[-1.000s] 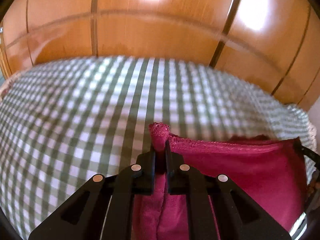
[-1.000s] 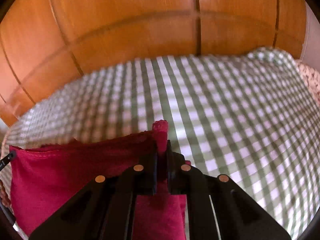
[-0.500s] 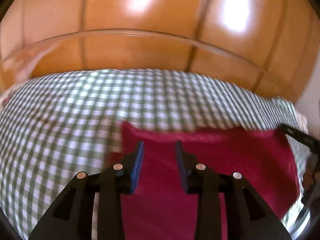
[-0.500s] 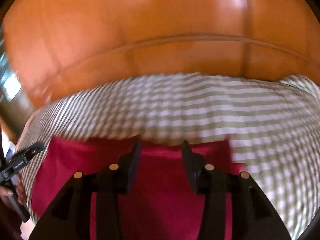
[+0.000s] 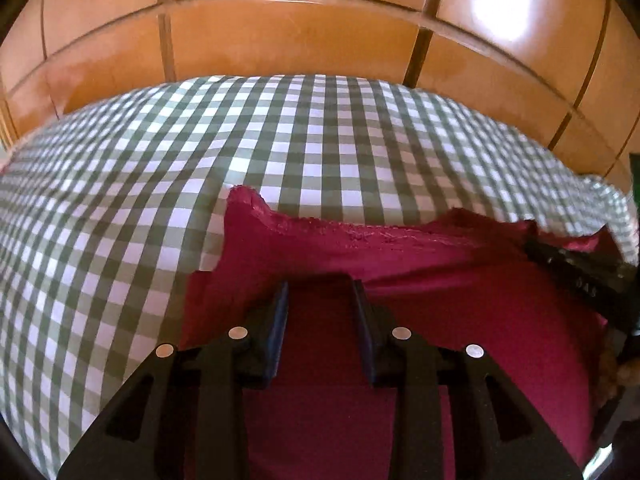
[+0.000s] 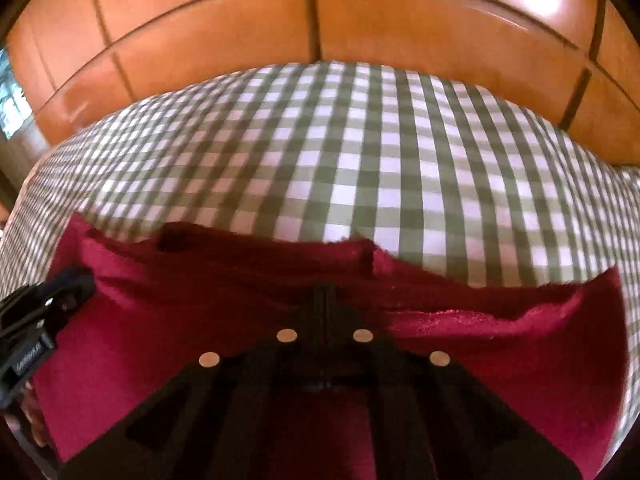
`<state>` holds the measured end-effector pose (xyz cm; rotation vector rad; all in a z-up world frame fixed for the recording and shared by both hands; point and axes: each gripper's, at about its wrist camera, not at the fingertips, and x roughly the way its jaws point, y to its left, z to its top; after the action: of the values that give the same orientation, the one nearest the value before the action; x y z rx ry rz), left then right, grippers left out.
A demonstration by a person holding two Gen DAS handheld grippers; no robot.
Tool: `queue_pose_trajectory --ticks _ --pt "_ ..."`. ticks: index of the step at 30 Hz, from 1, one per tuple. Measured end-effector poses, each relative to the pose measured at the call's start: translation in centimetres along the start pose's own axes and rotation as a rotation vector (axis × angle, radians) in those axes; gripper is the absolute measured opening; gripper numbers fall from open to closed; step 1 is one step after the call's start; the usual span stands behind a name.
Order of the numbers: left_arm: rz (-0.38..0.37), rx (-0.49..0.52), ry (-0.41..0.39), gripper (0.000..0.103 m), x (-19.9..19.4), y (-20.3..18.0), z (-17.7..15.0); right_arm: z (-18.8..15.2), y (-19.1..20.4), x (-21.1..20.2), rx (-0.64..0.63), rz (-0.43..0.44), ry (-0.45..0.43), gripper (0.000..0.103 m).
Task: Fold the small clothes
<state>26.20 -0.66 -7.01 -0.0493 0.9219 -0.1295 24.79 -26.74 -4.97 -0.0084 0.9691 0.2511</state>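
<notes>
Left tongs [image 5: 320,300] hang apart above the red garment [image 5: 440,280], gripping nothing; right tongs [image 6: 325,300] are together, fabric seemingly unpinched, probably repositioning for another fold.

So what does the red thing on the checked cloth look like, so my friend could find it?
Look below the orange wooden panels for the green-and-white checked cloth spread out flat. On its near side lies a dark red garment, with a frilly stitched top edge. It is the only plain-coloured, unpatterned thing on the cloth.
</notes>
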Motion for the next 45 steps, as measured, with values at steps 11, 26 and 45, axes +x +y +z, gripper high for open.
queue_pose_trajectory --ticks 11,26,45 --pt "0.034 -0.018 -0.069 0.044 -6.0 0.0 -3.3 -5.4 -3.7 -8.6 0.070 0.043 -0.103 0.053" --pt "-0.048 -0.208 -0.050 0.044 -13.5 6.5 -9.9 -15.3 -9.3 -15.9 0.210 0.009 -0.158 0.061" --pt "0.010 -0.115 -0.047 0.044 -15.8 5.7 -14.6 -21.6 0.2 -13.6 -0.049 0.091 -0.068 0.068"
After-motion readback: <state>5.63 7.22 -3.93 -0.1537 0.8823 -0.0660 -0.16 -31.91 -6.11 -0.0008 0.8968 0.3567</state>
